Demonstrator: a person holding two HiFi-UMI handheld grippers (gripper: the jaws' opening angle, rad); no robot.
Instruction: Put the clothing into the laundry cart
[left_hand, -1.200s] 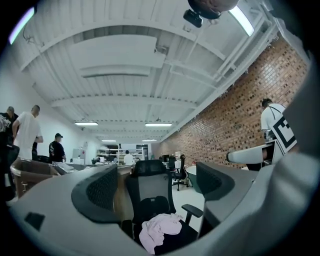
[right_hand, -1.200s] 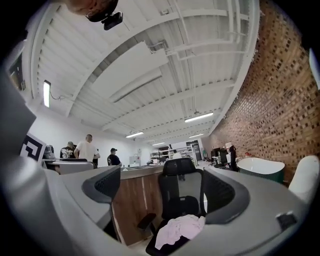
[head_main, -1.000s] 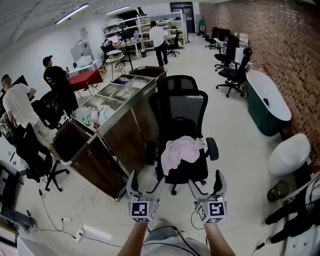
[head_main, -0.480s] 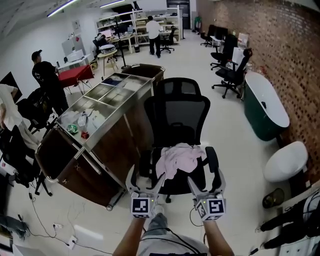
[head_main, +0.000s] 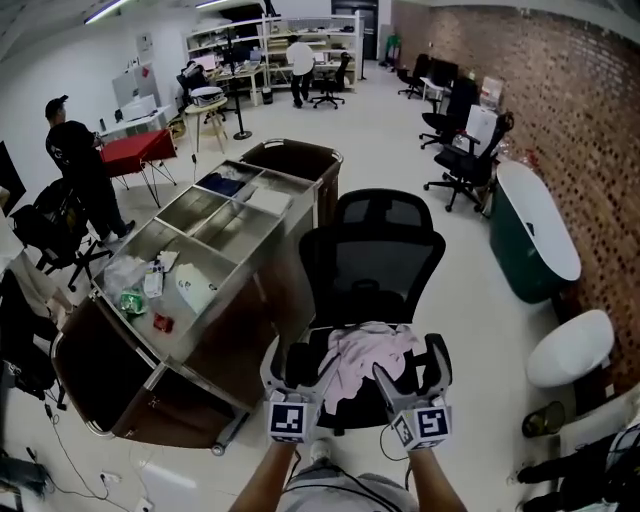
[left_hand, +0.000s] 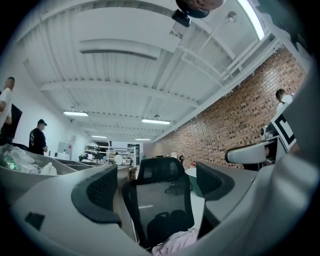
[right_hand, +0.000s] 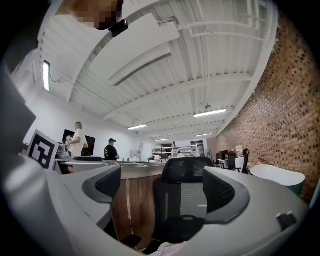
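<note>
Held level side by side, the left gripper and right gripper hover with jaws spread, empty, at the near edge of the pink clothing on the chair.

The person is closing in on the chair — it is growing larger and sliding lower in the head view. The pink clothing on its seat is now coming up between the left gripper and the right gripper, which were hanging short of the seat a second ago. The laundry cart is drawing nearer on the left too — its top compartments are showing more from above.
</note>
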